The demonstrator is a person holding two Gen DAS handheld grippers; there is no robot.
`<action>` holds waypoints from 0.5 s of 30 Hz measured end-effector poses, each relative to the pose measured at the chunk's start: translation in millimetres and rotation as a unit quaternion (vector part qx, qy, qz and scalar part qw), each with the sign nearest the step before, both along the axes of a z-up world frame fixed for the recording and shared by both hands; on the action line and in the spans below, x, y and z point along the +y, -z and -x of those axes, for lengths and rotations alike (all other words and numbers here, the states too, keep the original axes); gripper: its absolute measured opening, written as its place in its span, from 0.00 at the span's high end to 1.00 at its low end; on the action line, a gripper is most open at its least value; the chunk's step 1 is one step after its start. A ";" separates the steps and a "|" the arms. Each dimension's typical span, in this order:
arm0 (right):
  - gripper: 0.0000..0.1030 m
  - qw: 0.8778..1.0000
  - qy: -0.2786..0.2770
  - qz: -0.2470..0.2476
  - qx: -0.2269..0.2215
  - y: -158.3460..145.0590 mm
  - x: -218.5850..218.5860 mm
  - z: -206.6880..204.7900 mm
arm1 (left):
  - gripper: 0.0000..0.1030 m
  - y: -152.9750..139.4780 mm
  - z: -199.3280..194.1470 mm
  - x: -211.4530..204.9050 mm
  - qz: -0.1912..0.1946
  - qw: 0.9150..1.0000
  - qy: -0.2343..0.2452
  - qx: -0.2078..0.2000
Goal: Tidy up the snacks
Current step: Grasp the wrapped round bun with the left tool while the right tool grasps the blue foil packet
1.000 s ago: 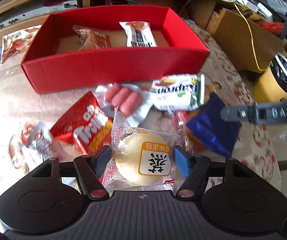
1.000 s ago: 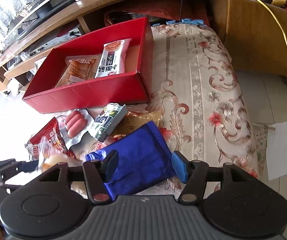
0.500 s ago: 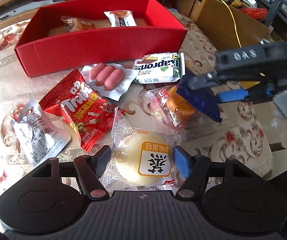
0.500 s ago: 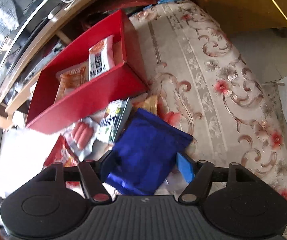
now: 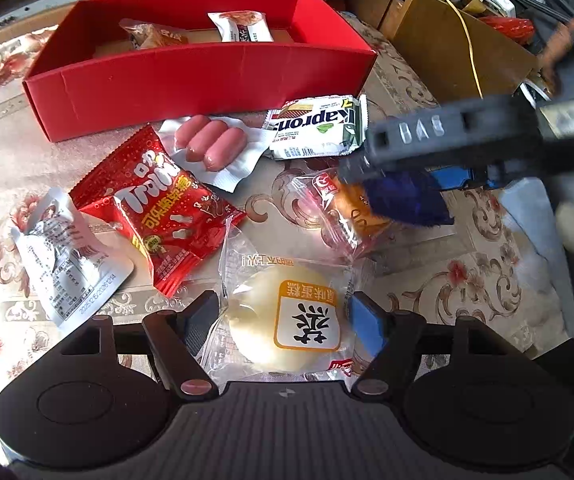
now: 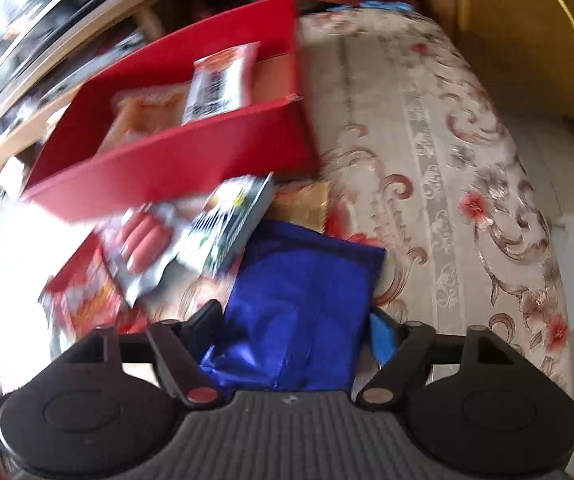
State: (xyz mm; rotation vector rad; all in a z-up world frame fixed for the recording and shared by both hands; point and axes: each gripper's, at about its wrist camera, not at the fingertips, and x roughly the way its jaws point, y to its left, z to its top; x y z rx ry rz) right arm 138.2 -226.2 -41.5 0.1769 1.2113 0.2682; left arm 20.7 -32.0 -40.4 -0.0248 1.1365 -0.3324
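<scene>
The left tool [image 5: 283, 306] stands wide astride the round cake packet [image 5: 303, 320] on the bench [image 5: 427, 280]. The right tool [image 6: 297, 320] has just been closing its jaws onto the blue packet [image 6: 307, 280] between them (pick-up step, I judge). Next it needs lifting to the red box [image 6: 175, 164] ahead-left.

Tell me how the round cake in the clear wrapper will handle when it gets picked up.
The round cake looks soft and puffy, so it will probably squash under a firm squeeze. Its clear wrapper is loose and glossy, so it will likely crinkle and may slip. Lying flat, it seems unlikely to roll.
</scene>
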 end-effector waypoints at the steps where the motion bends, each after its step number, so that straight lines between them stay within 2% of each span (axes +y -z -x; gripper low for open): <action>1: 0.37 1.000 -0.011 0.001 -0.002 -1.6 -0.5 6.0 | 0.25 -0.6 1.0 0.8 0.000 1.000 0.000 0.000; 9: 0.40 0.997 -0.071 0.039 -0.009 -6.2 -3.8 52.3 | 0.25 -1.5 8.0 3.8 -0.001 1.000 0.005 -0.002; 11: 0.40 0.995 -0.080 0.050 -0.014 -6.0 -1.7 54.7 | 0.23 -1.2 7.7 1.3 -0.006 1.000 0.009 -0.007; 12: 0.40 0.996 -0.079 0.049 -0.010 -4.3 -2.0 54.2 | 0.18 1.1 6.7 -0.5 -0.009 1.000 0.012 -0.006; 15: 0.40 0.995 -0.078 0.056 -0.003 2.0 -1.4 51.9 | 0.13 12.8 4.2 -5.7 -0.025 1.000 0.018 0.007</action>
